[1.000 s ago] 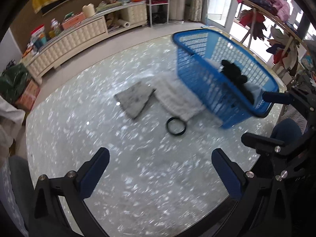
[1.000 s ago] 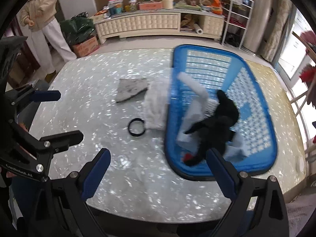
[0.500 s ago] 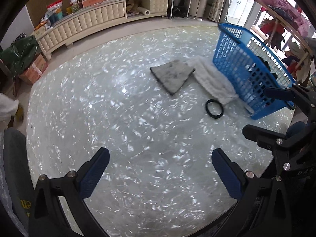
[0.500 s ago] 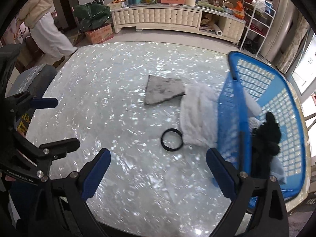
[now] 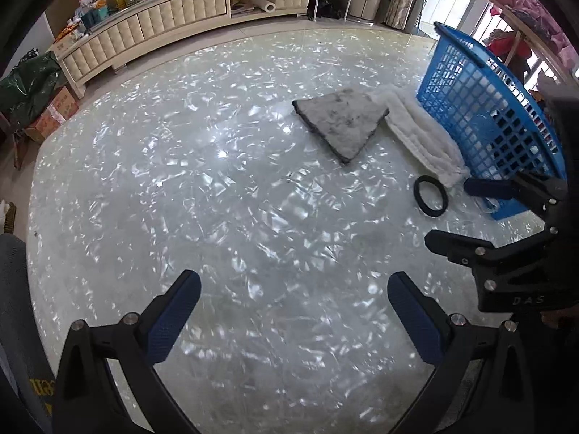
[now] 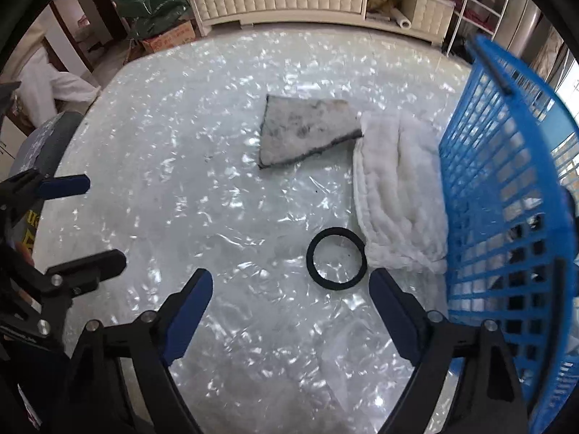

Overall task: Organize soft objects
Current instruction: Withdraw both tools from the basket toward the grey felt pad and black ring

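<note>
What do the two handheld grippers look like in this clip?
The left gripper and right gripper look identical: black angular frames with silver screw heads and blue textured finger pads. The right gripper's body carries white "DAS" lettering in the left wrist view. No cables or sleeves show.

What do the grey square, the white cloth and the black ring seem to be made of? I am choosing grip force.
Grey square: looks like felt or dense foam, matte, stained, with a darker cut edge. White cloth: fluffy pile in ribbed rows, likely chenille or microfibre. Black ring: smooth, dull, probably rubber or elastic; the look leaves it open.
</note>
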`<state>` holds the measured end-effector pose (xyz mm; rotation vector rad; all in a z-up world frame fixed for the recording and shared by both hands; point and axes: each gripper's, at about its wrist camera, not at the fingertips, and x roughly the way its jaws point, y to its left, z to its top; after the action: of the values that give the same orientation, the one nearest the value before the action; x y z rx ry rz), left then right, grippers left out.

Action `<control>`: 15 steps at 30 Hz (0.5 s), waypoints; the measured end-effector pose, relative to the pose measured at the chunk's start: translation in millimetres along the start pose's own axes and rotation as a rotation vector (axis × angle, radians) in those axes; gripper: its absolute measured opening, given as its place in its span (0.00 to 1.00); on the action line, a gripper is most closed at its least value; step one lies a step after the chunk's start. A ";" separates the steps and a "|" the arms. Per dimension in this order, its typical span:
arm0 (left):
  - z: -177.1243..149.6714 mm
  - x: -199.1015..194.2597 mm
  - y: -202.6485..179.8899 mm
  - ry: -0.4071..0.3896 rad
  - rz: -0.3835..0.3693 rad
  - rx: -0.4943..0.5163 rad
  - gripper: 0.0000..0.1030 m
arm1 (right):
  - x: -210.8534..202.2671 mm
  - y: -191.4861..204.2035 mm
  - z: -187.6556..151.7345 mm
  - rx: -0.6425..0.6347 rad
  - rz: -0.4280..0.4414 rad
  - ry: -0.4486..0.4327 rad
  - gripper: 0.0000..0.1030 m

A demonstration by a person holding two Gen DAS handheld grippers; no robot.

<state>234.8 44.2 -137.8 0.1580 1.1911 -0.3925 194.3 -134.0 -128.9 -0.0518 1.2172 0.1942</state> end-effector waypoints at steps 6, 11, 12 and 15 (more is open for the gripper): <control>6.2 16.6 8.3 0.009 -0.009 0.003 1.00 | 23.5 -3.3 6.5 0.003 0.001 0.045 0.66; 8.3 23.6 11.0 0.015 -0.017 0.005 1.00 | 33.1 -8.4 11.1 0.021 -0.005 0.055 0.53; 8.6 24.9 11.4 0.018 -0.016 0.005 1.00 | 35.3 -9.7 11.9 0.025 -0.003 0.060 0.50; 9.4 26.7 11.5 0.020 -0.017 0.006 1.00 | 41.0 -10.2 13.2 0.032 0.003 0.073 0.43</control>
<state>255.7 46.1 -160.0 0.1569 1.2117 -0.4103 222.0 -137.2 -163.3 -0.0298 1.2929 0.1765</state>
